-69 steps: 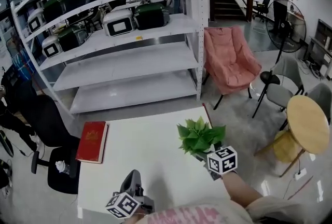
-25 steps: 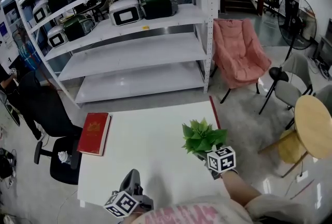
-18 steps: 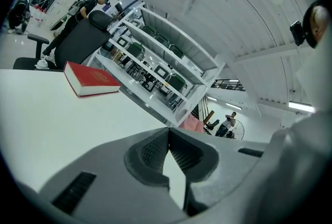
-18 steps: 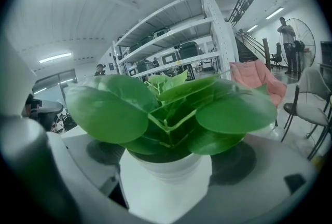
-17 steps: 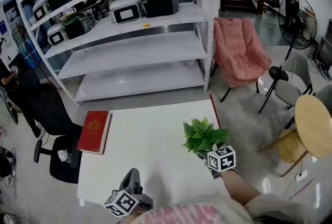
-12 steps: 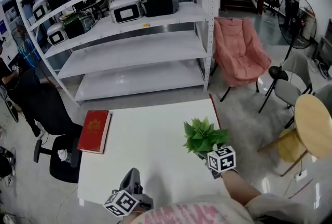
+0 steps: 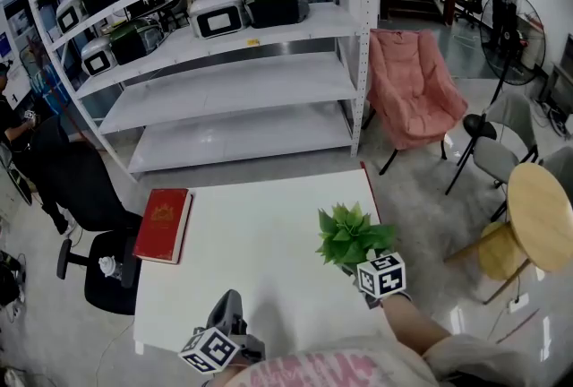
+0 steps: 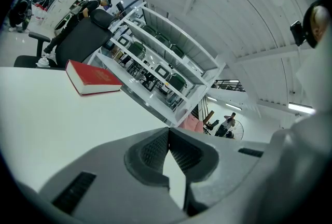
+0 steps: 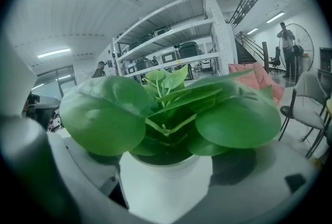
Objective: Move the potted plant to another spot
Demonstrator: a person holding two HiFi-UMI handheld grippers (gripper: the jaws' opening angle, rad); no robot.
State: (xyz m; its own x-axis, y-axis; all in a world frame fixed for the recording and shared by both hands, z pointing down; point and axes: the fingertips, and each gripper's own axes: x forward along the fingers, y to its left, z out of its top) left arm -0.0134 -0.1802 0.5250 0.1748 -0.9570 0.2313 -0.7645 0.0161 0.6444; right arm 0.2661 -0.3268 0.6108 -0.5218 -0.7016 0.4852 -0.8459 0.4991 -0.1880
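The potted plant (image 7: 351, 236), green round leaves in a small white pot (image 9: 165, 184), sits at the right edge of the white table (image 7: 260, 251). My right gripper (image 7: 353, 267) is shut on the pot, which fills the space between its jaws in the right gripper view, with the leaves (image 9: 171, 114) spreading above. My left gripper (image 7: 229, 308) rests low over the table's near left part; in the left gripper view its jaws meet at the tips with nothing between them (image 8: 168, 137). Whether the pot touches the table is hidden.
A red book (image 7: 161, 224) lies at the table's left edge, also seen as the red book (image 8: 93, 77). Beyond the table stands a white shelf rack (image 7: 224, 63). A pink chair (image 7: 412, 94), a round wooden table (image 7: 542, 219) and a black office chair (image 7: 89, 233) surround it.
The plant and both grippers stay almost where they were. The head view tilted a little since the oldest frame. A person at the far left edge has shifted.
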